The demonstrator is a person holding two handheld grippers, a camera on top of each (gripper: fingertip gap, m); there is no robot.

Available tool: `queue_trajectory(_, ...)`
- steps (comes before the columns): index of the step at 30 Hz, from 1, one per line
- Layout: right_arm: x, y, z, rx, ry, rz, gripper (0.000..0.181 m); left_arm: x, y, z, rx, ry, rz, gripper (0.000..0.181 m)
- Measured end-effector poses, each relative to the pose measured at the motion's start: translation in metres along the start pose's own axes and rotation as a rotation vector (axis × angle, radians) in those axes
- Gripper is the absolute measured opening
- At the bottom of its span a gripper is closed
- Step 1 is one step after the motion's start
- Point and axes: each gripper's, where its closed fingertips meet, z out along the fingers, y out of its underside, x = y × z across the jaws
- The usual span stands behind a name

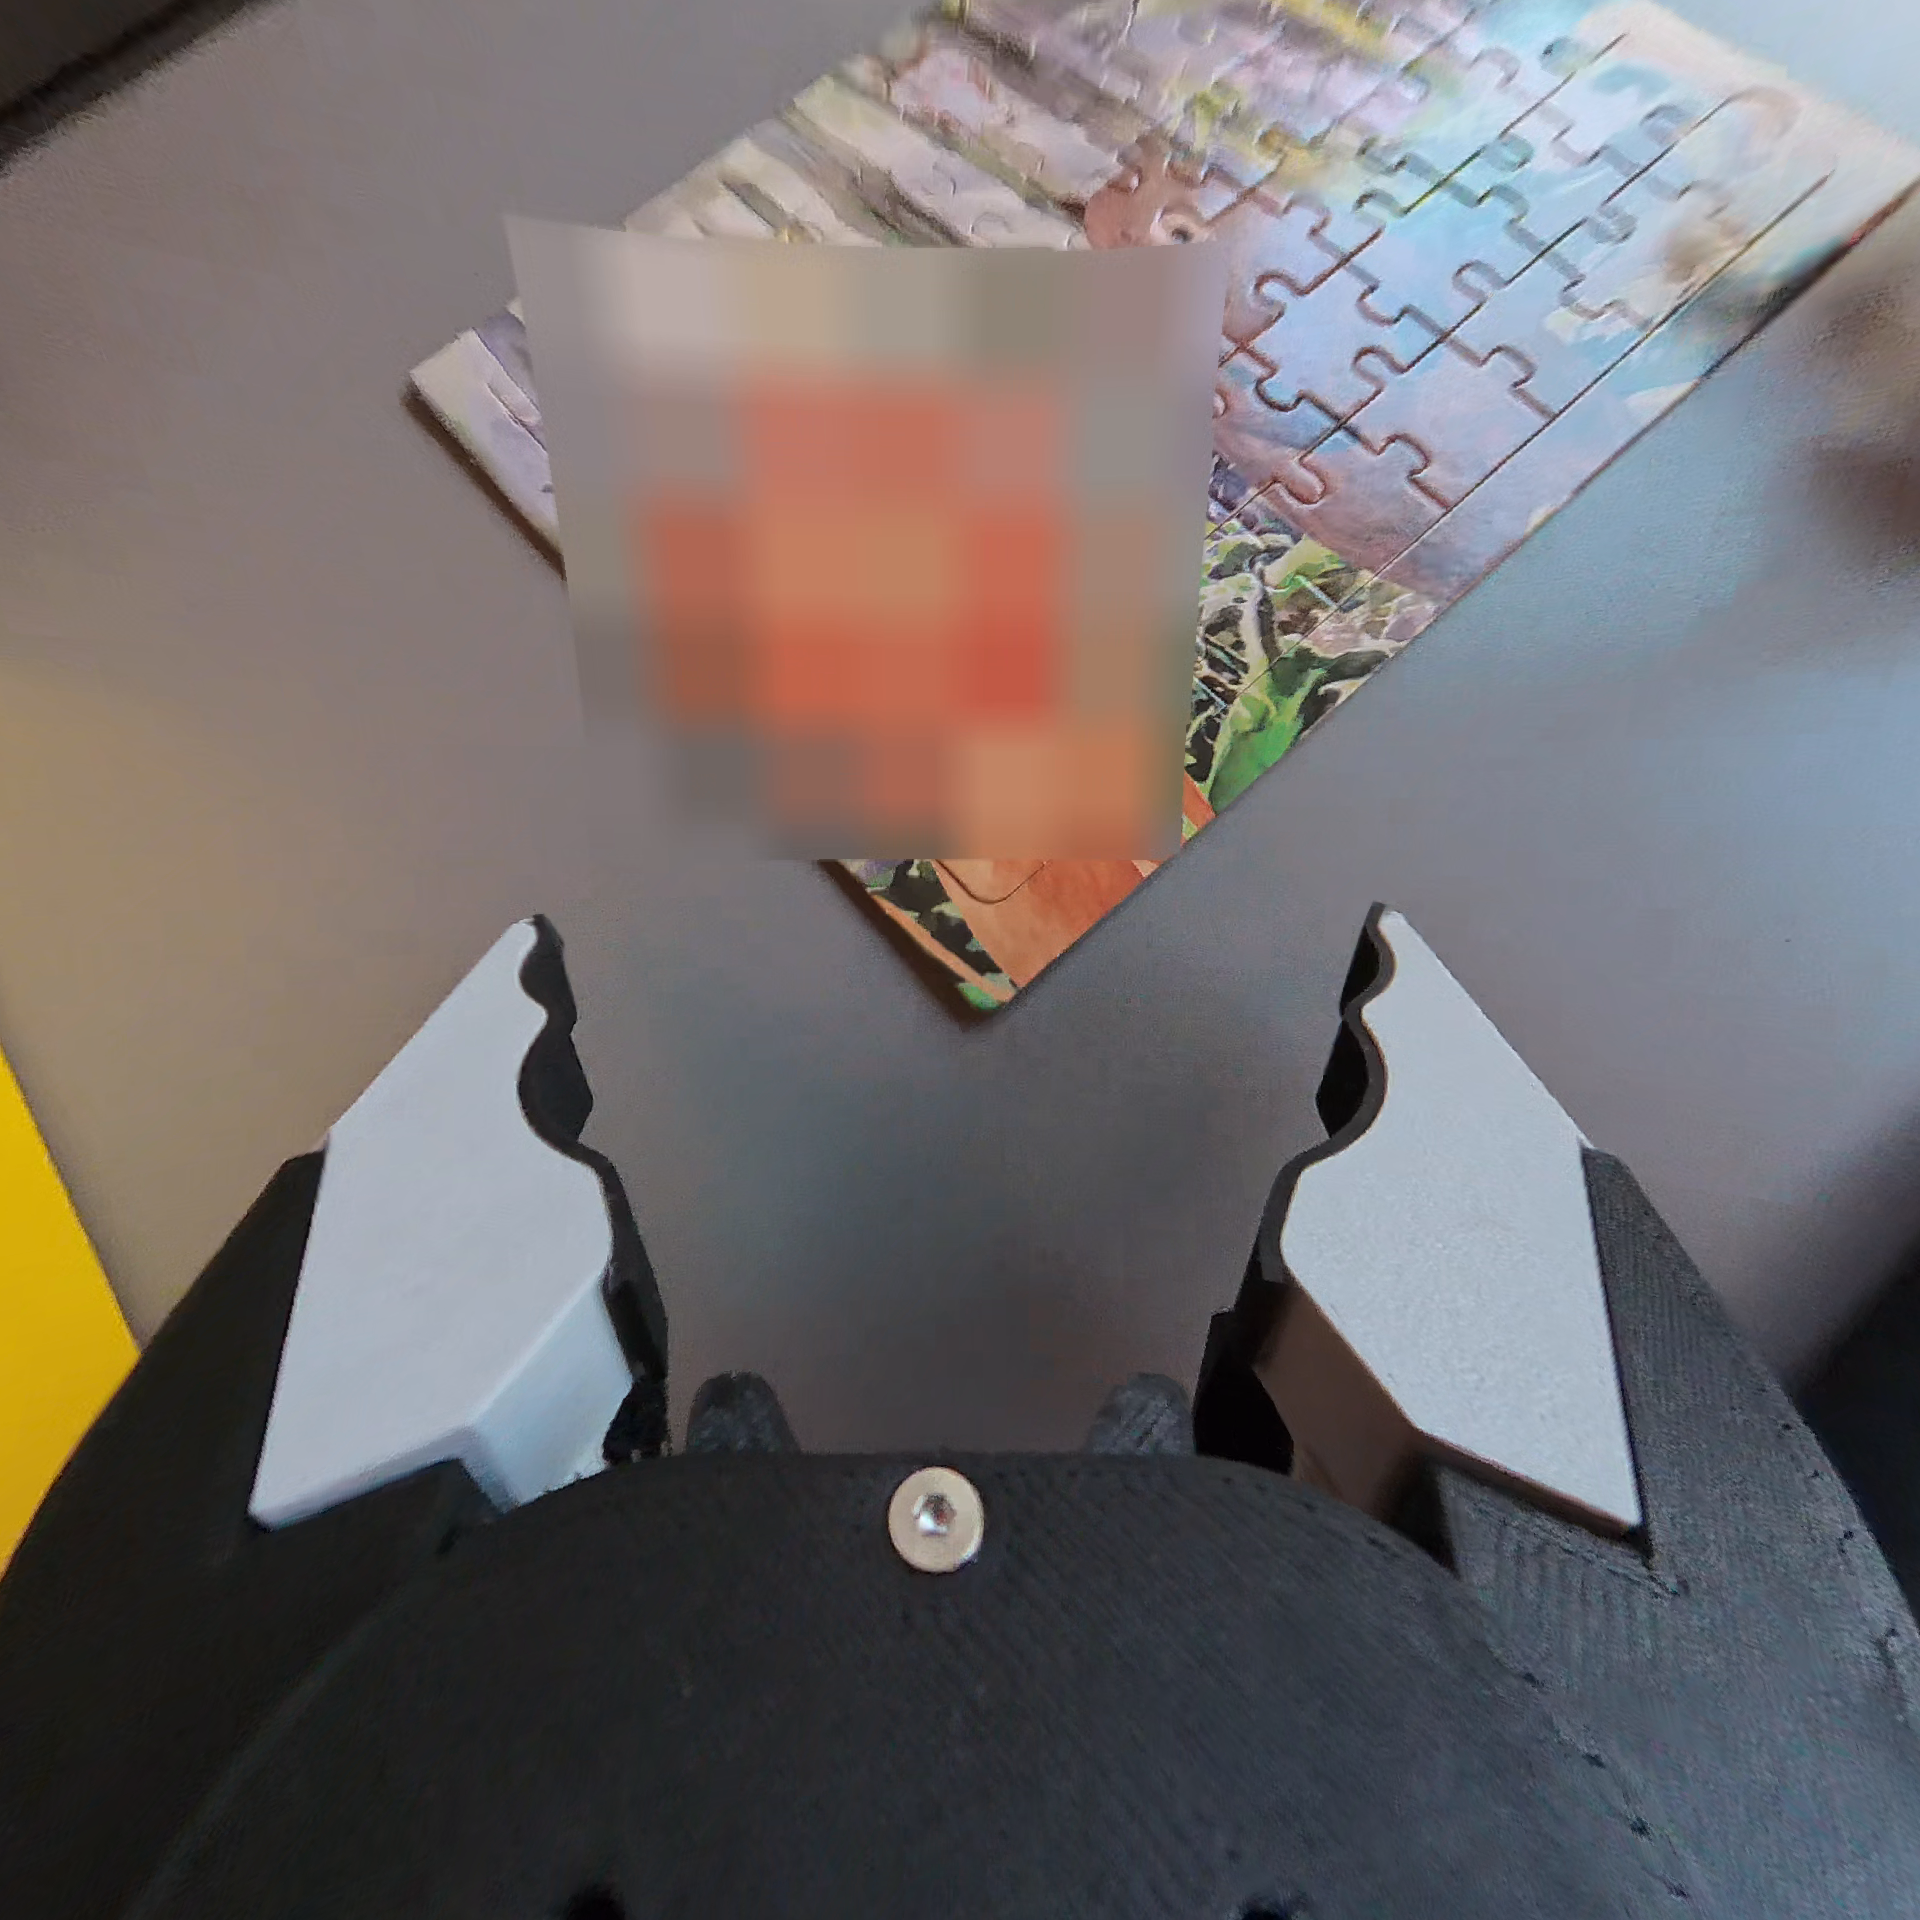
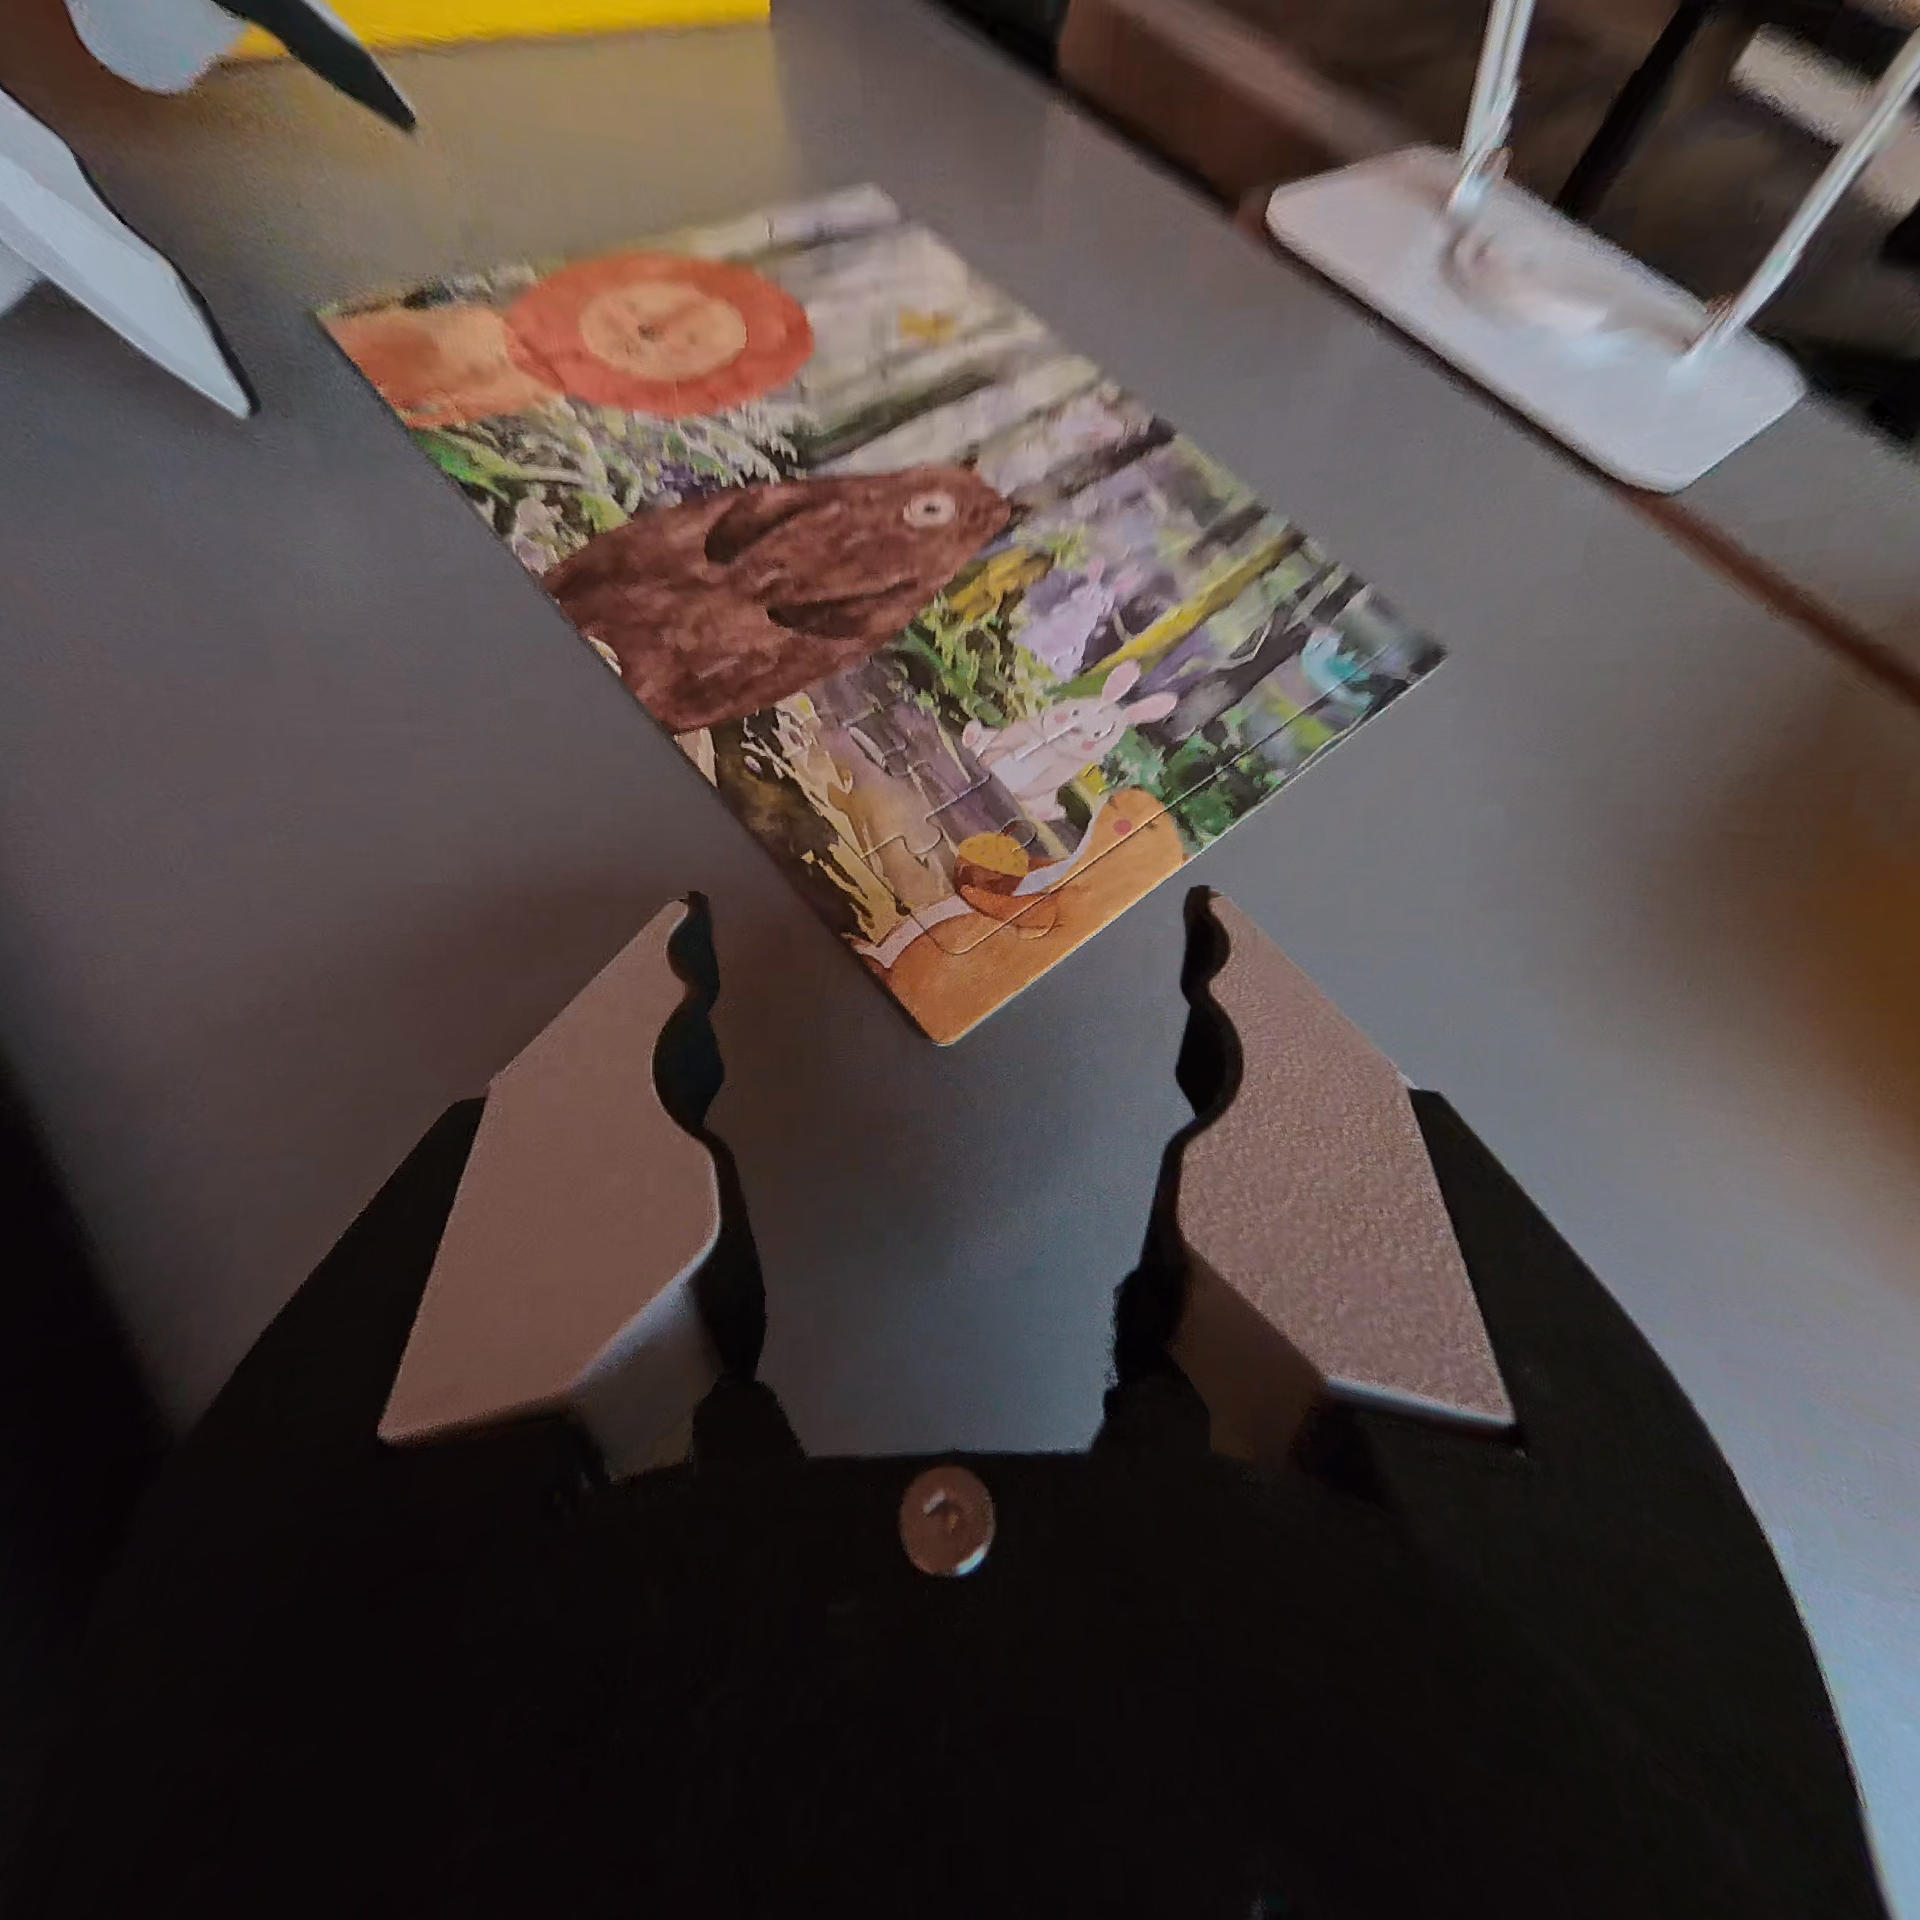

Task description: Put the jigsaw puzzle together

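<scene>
Left gripper (image 1: 961,935): released, jaws wide apart, nothing between them; above the desk (image 1: 260,623).
Right gripper (image 2: 951,914): released, jaws apart, empty.
Jigsaw puzzle (image 2: 831,582): one, flat on the desk, pieces joined into a rectangle; nearest corner just ahead of each gripper's fingertips, not touching.
Metal stand (image 2: 1527,312): one, far right of right gripper, beyond puzzle.
Yellow surface (image 1: 42,1247): one, left of left gripper.

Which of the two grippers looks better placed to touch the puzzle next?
Roughly even, slightly the right gripper: its open fingers frame the jigsaw puzzle corner closely. The left gripper also faces a corner, open.
</scene>
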Motion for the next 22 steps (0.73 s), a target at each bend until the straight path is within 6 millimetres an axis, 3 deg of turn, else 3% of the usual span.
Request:
queue_trajectory(2,0.005,-0.001,-0.005,0.070,0.014,-0.029,0.101,-0.004,-0.003,-0.009,0.103,-0.017,0.033,0.154)
queue_trajectory(5,0.011,0.011,-0.004,0.022,0.004,-0.015,0.118,-0.003,0.000,-0.012,0.160,-0.011,0.090,0.156)
queue_trajectory(9,0.011,0.035,0.005,-0.150,-0.024,0.007,0.118,-0.001,0.013,-0.003,0.066,0.015,0.062,0.156)
queue_trajectory(16,0.007,0.041,0.012,-0.205,-0.042,0.158,0.119,-0.010,0.020,0.003,-0.004,0.009,0.004,0.158)
queue_trajectory(22,0.012,0.043,0.012,-0.209,-0.022,0.174,0.126,-0.006,0.022,0.006,-0.020,0.040,-0.006,0.158)
